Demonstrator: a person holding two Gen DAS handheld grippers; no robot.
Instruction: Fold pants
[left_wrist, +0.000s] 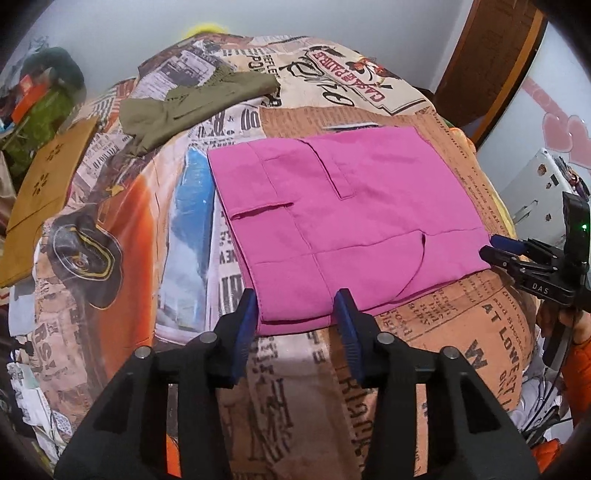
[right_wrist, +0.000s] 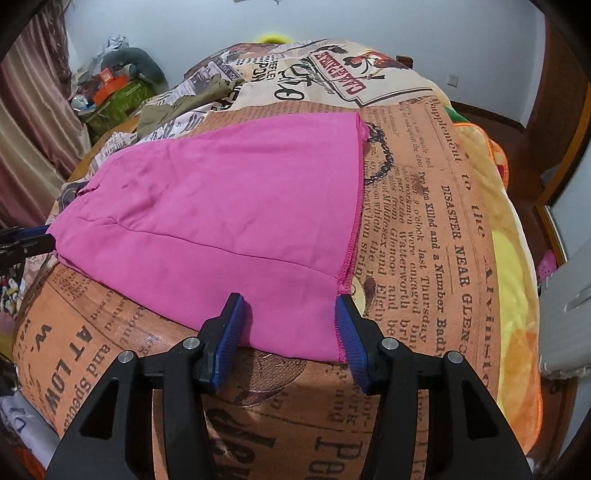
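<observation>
Pink pants (left_wrist: 343, 221) lie flat and folded in half on the newspaper-print bedspread (left_wrist: 291, 387). My left gripper (left_wrist: 297, 314) is open, its blue pads either side of the waistband's near corner. In the right wrist view the pants (right_wrist: 221, 206) stretch away to the left, hem edge on the right. My right gripper (right_wrist: 290, 325) is open, its pads straddling the near hem corner. The right gripper also shows in the left wrist view (left_wrist: 495, 248) at the pants' far right corner. The left gripper's tip shows at the left edge of the right wrist view (right_wrist: 26, 238).
Olive-green pants (left_wrist: 192, 103) lie crumpled at the back left of the bed. A brown board (left_wrist: 40, 192) leans at the left side. Clutter (right_wrist: 107, 88) is piled by the curtain. A white case (right_wrist: 569, 314) stands to the right of the bed.
</observation>
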